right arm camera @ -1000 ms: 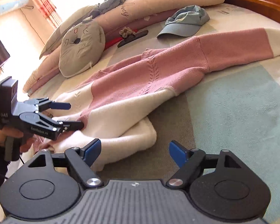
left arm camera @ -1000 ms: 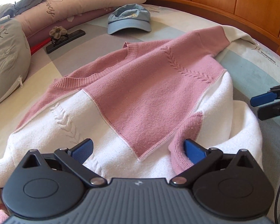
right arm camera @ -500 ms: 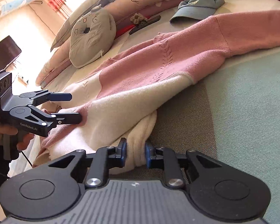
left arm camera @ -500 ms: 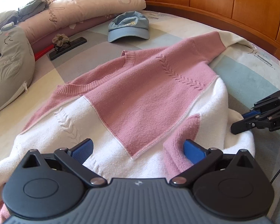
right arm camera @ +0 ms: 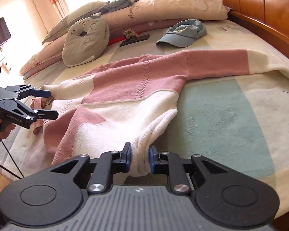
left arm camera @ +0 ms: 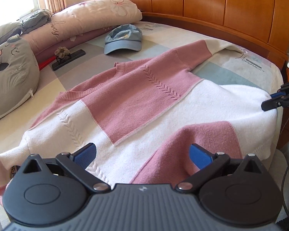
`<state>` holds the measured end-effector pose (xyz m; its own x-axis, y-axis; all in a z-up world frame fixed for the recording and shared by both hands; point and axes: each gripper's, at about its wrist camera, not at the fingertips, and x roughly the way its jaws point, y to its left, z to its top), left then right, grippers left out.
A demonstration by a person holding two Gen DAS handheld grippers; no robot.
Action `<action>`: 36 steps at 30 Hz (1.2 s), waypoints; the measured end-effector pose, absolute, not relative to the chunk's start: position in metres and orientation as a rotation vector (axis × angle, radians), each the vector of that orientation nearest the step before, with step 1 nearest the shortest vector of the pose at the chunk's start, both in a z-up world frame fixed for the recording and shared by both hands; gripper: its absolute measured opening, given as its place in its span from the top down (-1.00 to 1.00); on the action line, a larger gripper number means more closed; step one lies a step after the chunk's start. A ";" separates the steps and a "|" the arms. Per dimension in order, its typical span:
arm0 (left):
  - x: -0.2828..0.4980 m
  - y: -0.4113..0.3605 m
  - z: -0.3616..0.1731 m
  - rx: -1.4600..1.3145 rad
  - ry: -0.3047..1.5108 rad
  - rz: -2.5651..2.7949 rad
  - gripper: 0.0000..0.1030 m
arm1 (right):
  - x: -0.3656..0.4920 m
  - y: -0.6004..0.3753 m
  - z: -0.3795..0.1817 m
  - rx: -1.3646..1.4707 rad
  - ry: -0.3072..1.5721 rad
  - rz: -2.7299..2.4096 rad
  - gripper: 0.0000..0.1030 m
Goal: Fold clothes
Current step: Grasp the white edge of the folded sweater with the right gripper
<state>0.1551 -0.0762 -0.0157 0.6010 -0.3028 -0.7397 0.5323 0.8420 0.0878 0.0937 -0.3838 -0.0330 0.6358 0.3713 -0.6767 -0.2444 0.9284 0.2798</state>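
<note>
White knit is bunched between the blue pads of the right gripper, which is clamped on the hem corner of the pink-and-white sweater and holds it raised off the bedcover. From that pinch the hem slopes down and away to the body of the garment, which lies spread across the bed. On the left of the right wrist view the left gripper hovers at the opposite hem corner with its jaws spread wide; the sweater's edge sits between the fingers, with nothing clamped. A hand grips its handle at the frame edge

Beyond the hem, the pink chest panel with its cable stitch runs up to the ribbed neckline, and one sleeve stretches out to the right, pink then white, its cuff end draped toward the bed's far side. Past the neckline a blue cap rests on the bedcover, well apart from the sweater. Left of the cap lies a black clip with a fabric flower, near a grey cat-face cushion. Long pillows are stacked behind them against the wooden headboard
</note>
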 end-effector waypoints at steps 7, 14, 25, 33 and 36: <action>0.130 -0.080 -0.004 0.326 0.767 -0.494 -0.99 | 0.084 -0.420 -0.034 0.228 0.785 0.161 0.59; 0.116 -0.071 -0.007 0.316 0.784 -0.478 -0.99 | 0.065 -0.416 -0.052 0.284 0.809 0.179 0.38; 0.095 -0.029 -0.052 0.233 0.898 -0.391 -0.99 | 0.066 -0.335 -0.035 0.160 0.792 0.365 -0.24; 0.095 0.019 -0.070 0.145 0.920 -0.304 -0.99 | 0.090 -0.215 -0.029 0.009 0.827 0.653 -0.36; 0.093 0.035 -0.069 0.144 0.886 -0.255 -0.99 | 0.098 -0.172 -0.039 -0.032 0.873 0.753 -0.36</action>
